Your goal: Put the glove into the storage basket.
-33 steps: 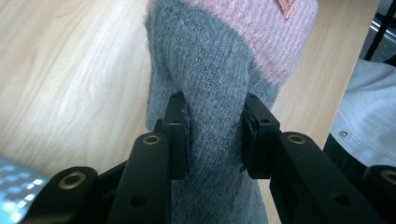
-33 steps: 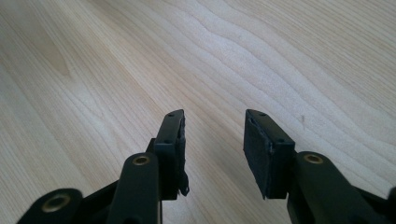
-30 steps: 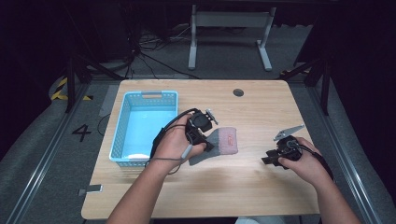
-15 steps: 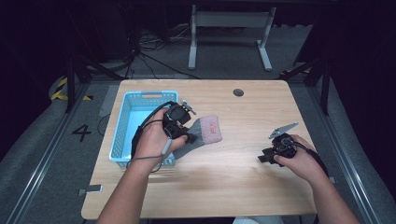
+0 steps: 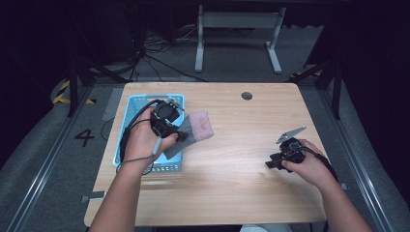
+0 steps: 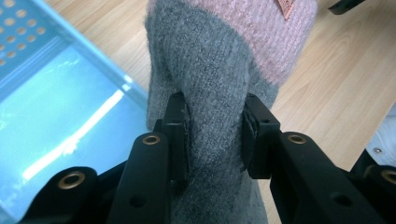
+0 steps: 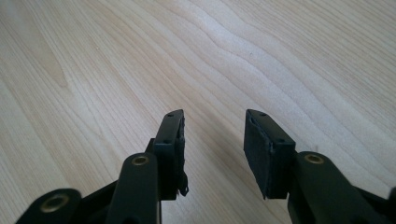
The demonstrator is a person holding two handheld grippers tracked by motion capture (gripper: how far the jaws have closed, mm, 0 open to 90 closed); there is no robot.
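Observation:
A knitted sock (image 5: 191,129), grey with a pink cuff, hangs lifted over the right rim of the blue basket (image 5: 133,108). My left gripper (image 5: 180,136) is shut on its grey part; in the left gripper view both jaws pinch the sock (image 6: 212,84) above the basket's edge (image 6: 98,60). My right gripper (image 5: 271,163) sits low over the bare wood at the table's right side. In the right gripper view it (image 7: 212,140) stands open with nothing between its jaws.
The wooden table (image 5: 241,174) has a dark round grommet (image 5: 246,95) near its far edge. Beyond the table are a white stand's legs (image 5: 237,34) and cables on the floor.
My left gripper has carried the sock leftward from the table's middle to over the basket's right rim. The right gripper has stayed nearly in place.

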